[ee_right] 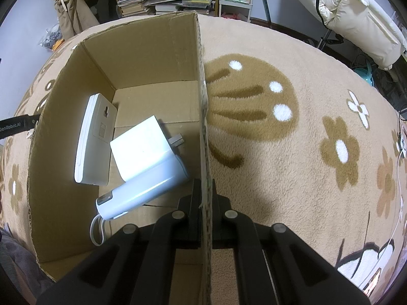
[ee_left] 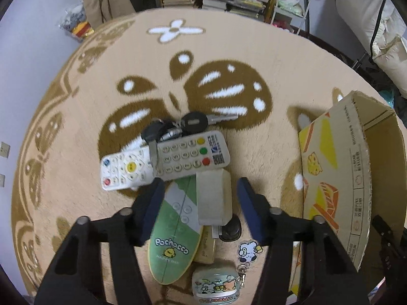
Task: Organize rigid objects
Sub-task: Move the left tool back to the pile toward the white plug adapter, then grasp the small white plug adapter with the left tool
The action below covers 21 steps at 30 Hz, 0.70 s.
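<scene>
Our left gripper (ee_left: 201, 193) hangs with fingers wide around a beige charger block (ee_left: 214, 197) lying on a green Pochacco case (ee_left: 175, 231) on the rug (ee_left: 254, 50). Beyond lie two remotes (ee_left: 162, 161) and keys (ee_left: 193, 122). Our right gripper (ee_right: 205, 193) pinches the cardboard box (ee_right: 203, 117) wall; inside rest a white remote (ee_right: 95, 139), adapter (ee_right: 140, 147) and power bank (ee_right: 142, 190).

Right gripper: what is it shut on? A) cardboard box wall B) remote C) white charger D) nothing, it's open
A: the right gripper has one of its fingers on each side of the cardboard box wall, clamped on it; the white charger lies loose inside.
</scene>
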Each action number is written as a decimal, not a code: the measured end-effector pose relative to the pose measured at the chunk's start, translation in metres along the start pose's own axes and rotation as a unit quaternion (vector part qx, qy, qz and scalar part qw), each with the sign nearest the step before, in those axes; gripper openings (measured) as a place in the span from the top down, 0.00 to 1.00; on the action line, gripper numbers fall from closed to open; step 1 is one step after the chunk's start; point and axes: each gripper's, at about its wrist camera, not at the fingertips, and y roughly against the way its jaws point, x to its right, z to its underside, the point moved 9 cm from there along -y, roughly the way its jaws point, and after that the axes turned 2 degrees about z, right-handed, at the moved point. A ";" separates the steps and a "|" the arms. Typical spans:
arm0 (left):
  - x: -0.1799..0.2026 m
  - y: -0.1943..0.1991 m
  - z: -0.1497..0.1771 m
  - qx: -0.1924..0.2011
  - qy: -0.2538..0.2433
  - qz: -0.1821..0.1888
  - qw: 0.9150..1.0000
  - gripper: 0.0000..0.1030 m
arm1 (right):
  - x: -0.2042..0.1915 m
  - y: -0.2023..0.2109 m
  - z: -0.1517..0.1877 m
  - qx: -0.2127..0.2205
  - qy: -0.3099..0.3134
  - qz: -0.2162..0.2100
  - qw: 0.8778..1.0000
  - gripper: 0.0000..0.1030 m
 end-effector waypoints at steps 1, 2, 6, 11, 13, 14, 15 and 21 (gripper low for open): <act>0.000 -0.002 0.001 -0.003 0.002 0.002 1.000 0.48 | 0.000 0.000 -0.001 0.000 0.000 0.000 1.000 0.95; 0.001 -0.003 0.002 -0.005 0.004 0.006 1.000 0.48 | 0.000 0.000 0.000 0.000 -0.001 0.000 1.000 0.95; 0.000 -0.010 0.005 -0.011 0.002 0.007 1.000 0.49 | 0.000 0.000 0.000 0.000 0.000 0.000 1.000 0.95; 0.004 -0.019 0.009 -0.027 0.005 0.013 1.000 0.64 | 0.000 0.000 0.000 0.000 0.000 0.000 1.000 0.95; 0.006 -0.021 0.011 -0.027 0.006 0.011 1.000 0.68 | 0.000 0.000 0.000 0.000 -0.001 0.000 1.000 0.95; 0.007 -0.021 0.011 -0.027 0.006 0.011 1.000 0.69 | 0.000 0.000 0.000 0.000 0.000 0.000 1.000 0.95; 0.008 -0.023 0.011 -0.028 0.006 0.013 1.000 0.73 | 0.000 0.000 0.000 0.000 0.000 0.000 1.000 0.95; 0.018 -0.022 0.011 -0.012 -0.020 -0.012 1.000 0.79 | 0.000 0.000 0.000 0.000 0.000 0.000 1.000 0.95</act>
